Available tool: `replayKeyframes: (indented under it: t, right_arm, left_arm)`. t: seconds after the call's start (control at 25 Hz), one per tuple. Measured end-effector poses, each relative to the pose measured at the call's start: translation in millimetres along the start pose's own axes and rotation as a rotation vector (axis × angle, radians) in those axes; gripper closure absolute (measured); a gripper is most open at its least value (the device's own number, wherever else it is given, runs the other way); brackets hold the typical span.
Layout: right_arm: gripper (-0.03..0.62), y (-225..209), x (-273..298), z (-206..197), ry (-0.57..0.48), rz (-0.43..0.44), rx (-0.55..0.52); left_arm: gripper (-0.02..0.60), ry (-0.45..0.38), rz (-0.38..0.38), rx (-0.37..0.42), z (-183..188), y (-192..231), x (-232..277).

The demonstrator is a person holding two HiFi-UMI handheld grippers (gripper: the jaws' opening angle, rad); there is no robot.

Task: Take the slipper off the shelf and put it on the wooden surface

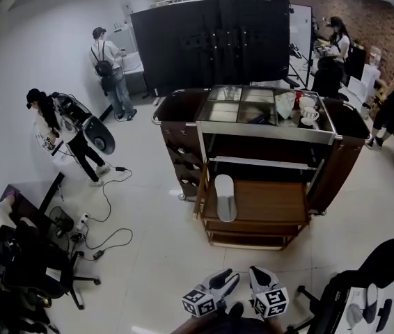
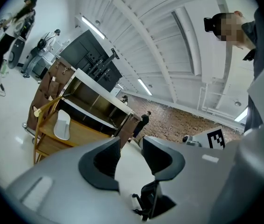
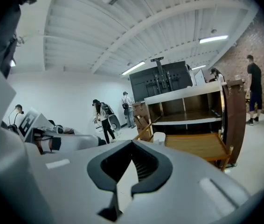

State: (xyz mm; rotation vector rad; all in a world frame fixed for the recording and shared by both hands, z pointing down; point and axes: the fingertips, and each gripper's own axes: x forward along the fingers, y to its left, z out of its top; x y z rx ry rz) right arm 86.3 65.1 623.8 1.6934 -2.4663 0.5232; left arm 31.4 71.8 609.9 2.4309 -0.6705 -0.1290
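Note:
The white slipper (image 1: 225,197) lies lengthwise on the left part of the cart's wooden surface (image 1: 266,202). It lies below the empty shelf (image 1: 259,163). Both grippers hang low in front of the cart, well short of it. My left gripper (image 1: 223,281) is open with nothing between its jaws. In the left gripper view the left gripper (image 2: 131,149) points past the slipper (image 2: 63,124). My right gripper (image 1: 259,278) is shut on nothing. In the right gripper view the right gripper (image 3: 132,142) has its tips together, with the slipper (image 3: 158,137) and wooden surface (image 3: 195,144) beyond.
The cart's top tray (image 1: 253,106) holds white cups (image 1: 309,115). Black office chairs (image 1: 23,263) and loose cables (image 1: 106,214) are on the floor at the left. Another chair (image 1: 336,301) stands at the lower right. Several people stand around the room near a black panel (image 1: 211,40).

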Motion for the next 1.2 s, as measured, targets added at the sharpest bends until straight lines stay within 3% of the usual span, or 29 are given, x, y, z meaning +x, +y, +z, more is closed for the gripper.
replayKeyframes:
  t: [0.44, 1.2]
  right_arm:
    - [0.594, 3.7, -17.5, 8.0, -0.012, 0.004, -0.025]
    - [0.594, 13.2, -30.2, 3.6, -0.019, 0.041, -0.022]
  left_arm:
    - [0.423, 0.025, -0.093, 0.032, -2.7, -29.2, 12.0]
    - [0.426, 0.051, -0.086, 0.035, -24.3, -44.2, 2.5]
